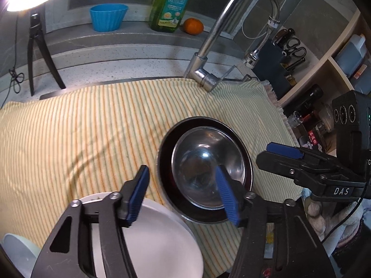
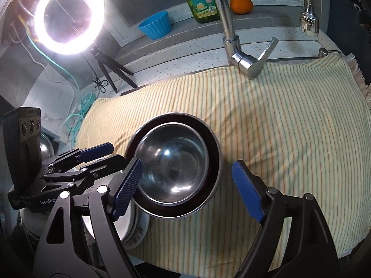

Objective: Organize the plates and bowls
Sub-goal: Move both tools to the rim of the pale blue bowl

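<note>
A steel bowl (image 1: 204, 162) (image 2: 171, 159) sits nested in a wider dark bowl (image 1: 165, 162) (image 2: 214, 148) on a striped cloth (image 1: 81, 139) (image 2: 289, 127). In the left wrist view my left gripper (image 1: 183, 195) is open; one pad hangs over the steel bowl's inside, the other over a white plate (image 1: 162, 231), and neither touches anything. My right gripper (image 2: 187, 190) is open wide above the stack, with one pad over the dark bowl's left rim and the other over the cloth. Each gripper also shows in the other's view, the right gripper (image 1: 273, 157) and the left gripper (image 2: 104, 156).
A chrome faucet (image 1: 215, 37) (image 2: 234, 46) rises behind the cloth. A green soap bottle (image 1: 171, 4), an orange (image 1: 193, 26) and a blue cup (image 1: 107, 17) stand on the ledge. A ring light (image 2: 69, 16) on a tripod stands left. Shelves (image 1: 324, 69) are at right. A patterned white dish (image 2: 136, 231) lies near the front.
</note>
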Tool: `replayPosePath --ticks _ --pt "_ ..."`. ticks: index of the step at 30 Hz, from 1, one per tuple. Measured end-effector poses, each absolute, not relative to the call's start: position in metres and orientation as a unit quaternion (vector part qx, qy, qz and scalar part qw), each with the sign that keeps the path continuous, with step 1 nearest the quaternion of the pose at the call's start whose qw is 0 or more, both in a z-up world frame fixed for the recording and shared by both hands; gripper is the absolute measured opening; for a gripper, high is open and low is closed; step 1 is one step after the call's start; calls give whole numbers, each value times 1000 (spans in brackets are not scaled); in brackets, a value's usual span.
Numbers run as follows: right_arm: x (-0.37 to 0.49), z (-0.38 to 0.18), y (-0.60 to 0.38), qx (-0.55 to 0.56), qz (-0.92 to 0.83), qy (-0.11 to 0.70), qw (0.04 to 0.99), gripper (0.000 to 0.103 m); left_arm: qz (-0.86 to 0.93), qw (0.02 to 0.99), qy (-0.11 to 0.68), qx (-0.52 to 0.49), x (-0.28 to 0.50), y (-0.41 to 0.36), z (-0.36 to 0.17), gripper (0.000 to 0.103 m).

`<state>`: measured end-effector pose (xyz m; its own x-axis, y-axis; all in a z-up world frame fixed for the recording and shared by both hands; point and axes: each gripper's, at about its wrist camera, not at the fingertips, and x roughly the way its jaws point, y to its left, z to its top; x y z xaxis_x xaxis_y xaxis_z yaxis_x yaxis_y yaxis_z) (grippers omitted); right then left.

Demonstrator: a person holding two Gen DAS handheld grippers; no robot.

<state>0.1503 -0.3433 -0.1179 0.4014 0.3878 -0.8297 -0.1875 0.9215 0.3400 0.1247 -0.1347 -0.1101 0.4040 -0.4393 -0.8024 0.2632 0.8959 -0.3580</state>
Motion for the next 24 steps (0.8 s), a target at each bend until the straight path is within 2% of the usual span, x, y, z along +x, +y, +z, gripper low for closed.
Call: replayPosePath --ticks 10,18,24 --pt "129 -90 -305 76 220 484 844 83 -165 850 481 -138 97 -73 -93 62" --pt "127 -93 -282 134 256 487 824 83 -103 863 462 -177 64 -17 -85 62" --pt "122 -91 -251 99 275 471 832 83 -56 868 448 -205 35 15 -83 62"
